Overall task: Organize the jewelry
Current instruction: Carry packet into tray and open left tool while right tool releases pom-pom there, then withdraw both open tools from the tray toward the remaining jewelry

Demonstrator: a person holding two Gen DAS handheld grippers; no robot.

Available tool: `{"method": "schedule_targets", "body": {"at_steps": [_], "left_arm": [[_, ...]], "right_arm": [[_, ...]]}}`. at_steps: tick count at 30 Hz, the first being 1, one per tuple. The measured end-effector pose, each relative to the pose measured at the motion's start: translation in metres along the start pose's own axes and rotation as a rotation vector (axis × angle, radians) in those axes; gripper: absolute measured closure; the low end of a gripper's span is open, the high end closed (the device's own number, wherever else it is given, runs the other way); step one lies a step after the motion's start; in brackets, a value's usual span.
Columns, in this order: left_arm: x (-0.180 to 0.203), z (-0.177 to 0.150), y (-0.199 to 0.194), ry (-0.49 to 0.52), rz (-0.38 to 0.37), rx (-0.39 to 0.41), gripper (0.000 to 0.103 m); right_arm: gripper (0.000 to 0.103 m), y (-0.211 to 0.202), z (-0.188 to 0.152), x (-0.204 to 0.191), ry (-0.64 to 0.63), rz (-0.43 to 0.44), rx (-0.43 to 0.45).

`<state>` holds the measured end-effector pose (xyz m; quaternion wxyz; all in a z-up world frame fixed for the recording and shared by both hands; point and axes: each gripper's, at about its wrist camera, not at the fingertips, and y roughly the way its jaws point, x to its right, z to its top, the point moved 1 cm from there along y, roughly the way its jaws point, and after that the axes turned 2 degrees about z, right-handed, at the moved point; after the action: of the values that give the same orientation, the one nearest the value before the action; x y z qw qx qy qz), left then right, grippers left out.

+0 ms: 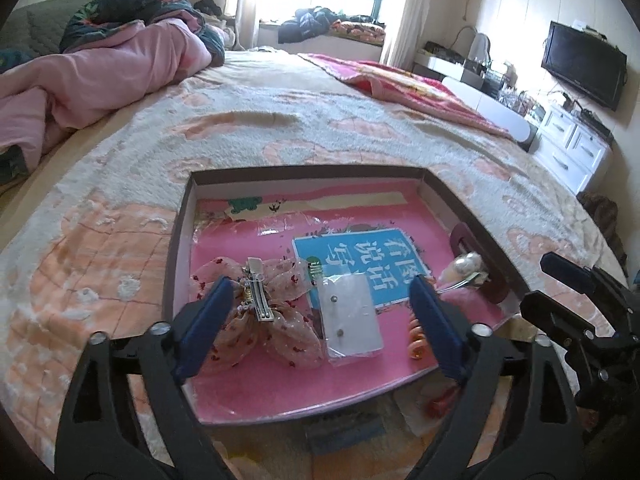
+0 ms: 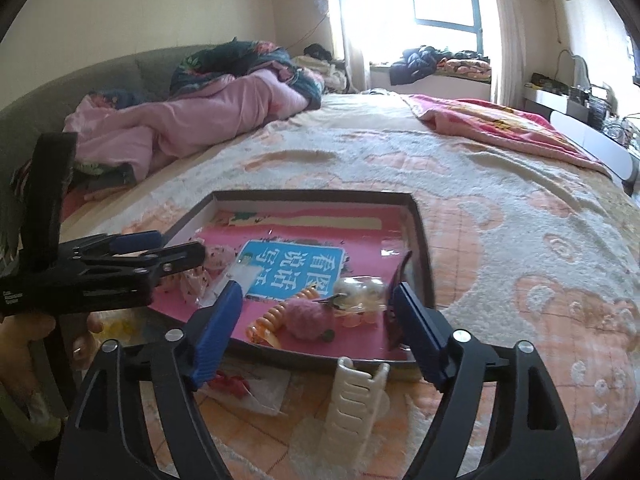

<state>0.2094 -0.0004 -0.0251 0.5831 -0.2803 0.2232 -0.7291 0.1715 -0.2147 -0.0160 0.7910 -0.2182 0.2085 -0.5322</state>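
Observation:
A shallow dark-rimmed box (image 1: 180,216) with a pink floor lies on the bed; it also shows in the right wrist view (image 2: 420,224). In it lie a sheer pink bow clip (image 1: 260,312), a clear bag with two stud earrings (image 1: 352,316), an orange spiral hair tie (image 2: 272,316), a pink pom-pom clip (image 2: 308,320), a pearl clip (image 2: 356,292) and a maroon claw clip (image 1: 484,264). My left gripper (image 1: 320,320) is open and empty over the bow and bag. My right gripper (image 2: 320,328) is open and empty over the pom-pom. A white claw clip (image 2: 352,396) lies on the bedspread before the box.
A plastic bag with a red item (image 2: 240,388) lies on the bedspread by the box's near edge. A pink quilt (image 1: 100,64) is piled at the far left, a red blanket (image 1: 420,88) at the far right. A white dresser (image 1: 572,148) stands beyond the bed.

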Motion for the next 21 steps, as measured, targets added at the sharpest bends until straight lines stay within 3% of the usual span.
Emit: {"method": "schedule_targets", "body": {"at_steps": [3,21], "left_arm": [[0.0,0.0,-0.012,-0.012,-0.008,0.021,0.012],[-0.005,-0.017,-0.059,-0.062,-0.001,0.079,0.012]], "right_arm": [[0.025,-0.01,0.0,0.004,0.014,-0.009,0.019],[0.023,-0.052,-0.014,0.019,0.058,-0.039,0.044]]}}
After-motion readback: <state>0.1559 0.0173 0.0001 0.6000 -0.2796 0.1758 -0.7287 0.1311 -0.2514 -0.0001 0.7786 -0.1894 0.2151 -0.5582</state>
